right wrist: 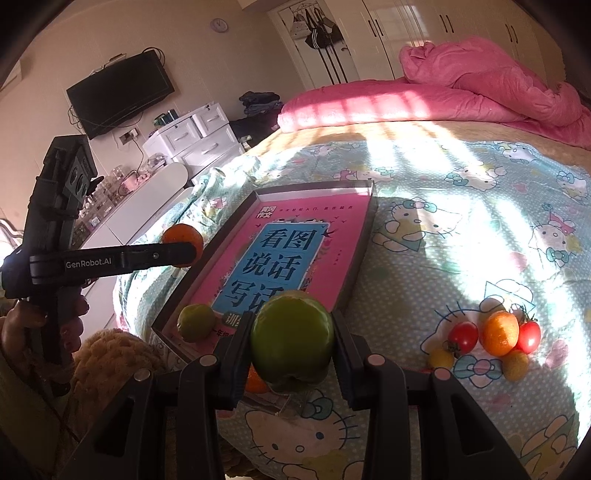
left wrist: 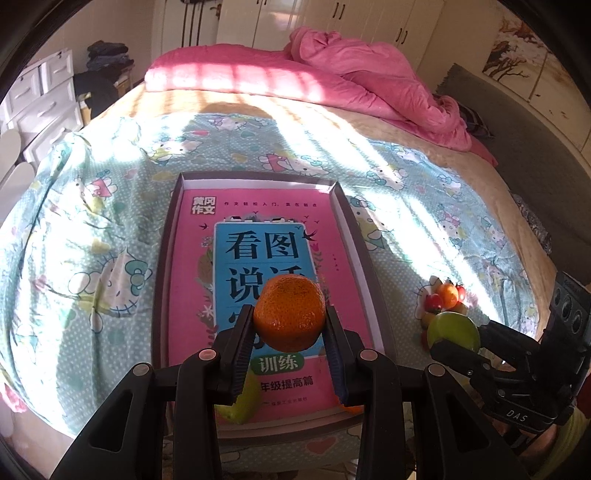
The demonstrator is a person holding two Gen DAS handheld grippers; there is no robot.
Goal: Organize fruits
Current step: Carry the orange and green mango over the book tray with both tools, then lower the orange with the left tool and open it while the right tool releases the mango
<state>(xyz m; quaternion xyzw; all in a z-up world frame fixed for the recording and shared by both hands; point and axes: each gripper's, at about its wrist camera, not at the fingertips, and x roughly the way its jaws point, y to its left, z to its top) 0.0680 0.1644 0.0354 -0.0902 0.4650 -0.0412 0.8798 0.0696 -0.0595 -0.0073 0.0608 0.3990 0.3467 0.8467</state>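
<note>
Left gripper [left wrist: 290, 325]: pinching orange [left wrist: 289, 313], held above tray [left wrist: 349, 218] lined with pink book [left wrist: 255, 221]. Right gripper [right wrist: 293, 343]: clamped on green apple [right wrist: 292, 338], at 6 o'clock of tray's near edge. Lime [right wrist: 195, 322] and small orange fruit [right wrist: 255, 380] in tray's near end. Loose pile of tomatoes and small fruits [right wrist: 491, 341] on patterned bedsheet [right wrist: 461, 240], at 3 o'clock of apple.

Striped sunlight across bed [left wrist: 258, 147]; pink duvet [left wrist: 369, 70] ahead; white wardrobes [left wrist: 369, 22] beyond; television [right wrist: 120, 94], white drawers [right wrist: 195, 138] left.
</note>
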